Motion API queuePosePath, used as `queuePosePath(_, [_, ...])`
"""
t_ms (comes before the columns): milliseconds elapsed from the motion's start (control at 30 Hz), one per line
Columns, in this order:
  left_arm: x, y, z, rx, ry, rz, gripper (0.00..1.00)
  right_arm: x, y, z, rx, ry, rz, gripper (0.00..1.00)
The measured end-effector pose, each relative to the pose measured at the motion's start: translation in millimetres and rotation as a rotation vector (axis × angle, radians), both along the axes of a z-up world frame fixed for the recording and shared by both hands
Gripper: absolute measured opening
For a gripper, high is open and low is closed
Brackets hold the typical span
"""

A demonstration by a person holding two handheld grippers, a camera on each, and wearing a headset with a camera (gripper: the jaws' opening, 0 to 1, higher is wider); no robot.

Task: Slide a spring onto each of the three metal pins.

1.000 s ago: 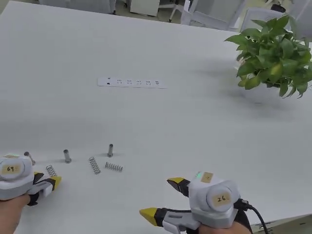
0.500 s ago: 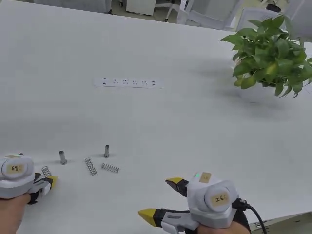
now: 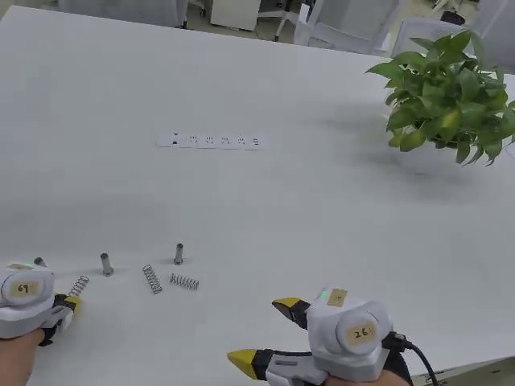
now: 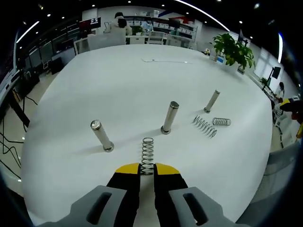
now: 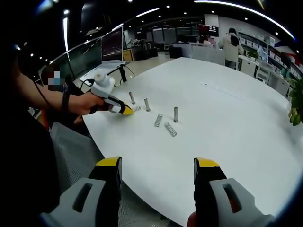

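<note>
Spring (image 4: 147,155): near end pinched between the yellow tips of the left gripper (image 4: 147,169), whose jaws are closed almost together on it. Its long axis runs straight ahead out of the jaws, low over the white table (image 4: 118,85); I cannot tell whether the far end touches the surface. All three pins stand upright. The nearest pin (image 4: 101,135) is just left of the spring's free end, the middle pin (image 4: 169,117) is ahead and to the right, and the far pin (image 4: 211,101) is further right again. The spring points into the gap between the first two and lines up with neither. Judgement: since the coil lies roughly flat and the pins are vertical, the next move needs the open end tipped down over a pin top, probably the nearest. Two loose springs (image 4: 211,124) lie flat beyond the middle pin, close together. The right gripper (image 3: 265,331) hovers at the table's near edge with jaws spread wide and nothing between them, well apart from the pins, so the left is the nearer hand.
</note>
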State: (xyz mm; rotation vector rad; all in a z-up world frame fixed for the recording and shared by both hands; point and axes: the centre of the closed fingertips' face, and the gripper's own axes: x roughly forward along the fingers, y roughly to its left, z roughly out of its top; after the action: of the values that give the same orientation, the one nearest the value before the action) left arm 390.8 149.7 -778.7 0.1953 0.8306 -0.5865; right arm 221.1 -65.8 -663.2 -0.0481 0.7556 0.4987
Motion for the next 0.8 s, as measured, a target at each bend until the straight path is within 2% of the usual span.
queuePosePath(100, [-0.1,0.9,-0.5,0.013,0.000,-0.008,0.03,0.8,1.2,1.3,0.001,-0.004,0.003,0.60])
queuePosePath(167, [-0.9,0.1,4.5,-0.008,-0.002,0.001,0.03,0.9,0.9,1.8,0.002,-0.007,-0.001,0.60])
queuePosePath(367, [-5.4,3.0,10.9,-0.019,-0.011,0.003,0.03,-1.4,0.0,-0.9,0.003,-0.005,-0.004,0.60])
queuePosePath(800, [-33.1,7.2,34.0,-0.055,-0.037,-0.018,0.03,2.9,5.8,-1.5,0.019,-0.009,0.003,0.59])
